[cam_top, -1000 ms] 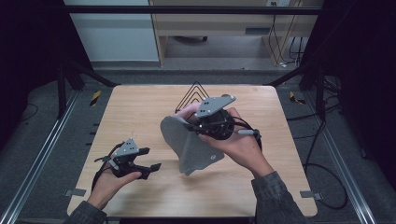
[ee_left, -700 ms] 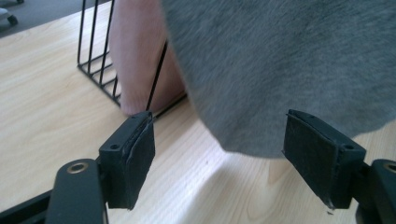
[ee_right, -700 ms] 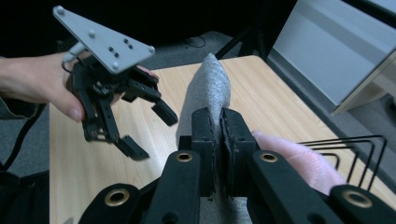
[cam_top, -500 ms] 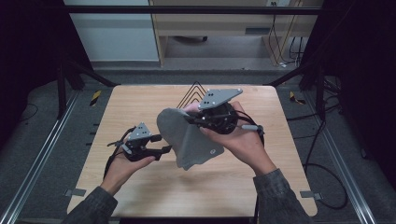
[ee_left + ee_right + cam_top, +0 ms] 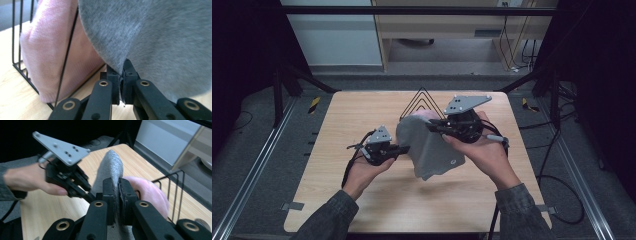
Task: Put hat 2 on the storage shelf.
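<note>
The light wooden rectangular table point(image 5: 362, 210) carries all the work items and stands on a dark grey floor point(image 5: 257, 130).

The grey knitted fabric piece point(image 5: 429, 150) is the largest item in hand. It hangs above the middle of the table, just in front of the wire rack, held up at two points. In the high view it spreads downward from the right gripper to a rounded lower edge near the table surface. A small round mark shows near its lower right corner.

The black wire rack with triangular dividers point(image 5: 421, 100) stands upright on the far middle of the table. In the left gripper view its thin bars point(image 5: 65, 60) run directly in front of a pink knitted fabric piece point(image 5: 47, 50), which sits in the rack and rests on the table.

The right gripper point(image 5: 434, 127) is held in the person's right hand point(image 5: 484, 150), above the table centre. Its jaws are closed on the upper edge of the grey fabric; the right gripper view shows the cloth pinched between the two pads point(image 5: 110, 192).

The left gripper point(image 5: 406, 148) is held in the person's left hand point(image 5: 364, 172), left of the fabric. Its jaws have just been closing and now clamp the fabric's left edge, with the cloth gripped between the pads point(image 5: 113, 77).
</note>
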A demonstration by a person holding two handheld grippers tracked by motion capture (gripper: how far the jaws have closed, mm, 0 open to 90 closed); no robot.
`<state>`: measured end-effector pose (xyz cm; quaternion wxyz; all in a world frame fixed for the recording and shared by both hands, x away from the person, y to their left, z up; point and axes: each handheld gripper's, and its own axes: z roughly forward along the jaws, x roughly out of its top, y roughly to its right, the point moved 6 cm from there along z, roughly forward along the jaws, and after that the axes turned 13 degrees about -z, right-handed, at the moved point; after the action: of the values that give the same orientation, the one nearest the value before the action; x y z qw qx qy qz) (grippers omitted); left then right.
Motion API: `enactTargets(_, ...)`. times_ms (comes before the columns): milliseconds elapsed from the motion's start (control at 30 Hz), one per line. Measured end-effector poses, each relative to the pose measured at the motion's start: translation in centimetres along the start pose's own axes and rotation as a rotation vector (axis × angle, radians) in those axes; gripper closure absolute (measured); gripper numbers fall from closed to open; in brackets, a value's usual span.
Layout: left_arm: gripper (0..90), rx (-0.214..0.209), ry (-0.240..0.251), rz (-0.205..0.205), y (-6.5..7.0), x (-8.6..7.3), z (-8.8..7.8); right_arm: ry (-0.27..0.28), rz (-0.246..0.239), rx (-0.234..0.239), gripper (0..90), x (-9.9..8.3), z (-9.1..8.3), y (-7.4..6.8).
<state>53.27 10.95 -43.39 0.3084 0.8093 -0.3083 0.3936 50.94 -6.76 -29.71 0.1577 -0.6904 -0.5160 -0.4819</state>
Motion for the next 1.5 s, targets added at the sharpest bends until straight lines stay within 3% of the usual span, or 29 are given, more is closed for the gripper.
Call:
enactTargets(167,87.2,0.009,-0.031,0.013,0.7,0.4,-2.1,-0.014,0.024,-0.027,85.1,-1.0,-0.7,0.8)
enactTargets(400,87.3,0.043,-0.029,0.059,1.5,3.4,-5.8,0.003,0.072,-0.068,85.2,-1.6,-1.4,1.9)
enactTargets(500,87.3,0.051,-0.019,0.059,1.6,4.6,-6.8,0.023,0.08,-0.083,85.2,-0.9,-1.9,2.2)
enactTargets(733,87.4,0.104,-0.014,0.104,1.8,8.3,-8.8,0.055,0.082,-0.103,85.1,1.9,-3.0,3.5)
enactTargets(900,87.4,0.125,-0.011,0.131,2.1,10.6,-9.4,0.076,0.104,-0.117,85.1,3.8,-3.8,5.3)
enactTargets(1267,87.1,0.123,0.02,0.169,1.8,14.1,-10.1,0.092,0.107,-0.148,85.1,5.0,-4.5,8.1)
enactTargets(1500,87.2,0.137,0.053,0.161,1.4,15.8,-9.7,0.133,0.126,-0.188,85.1,6.1,-4.3,10.2)
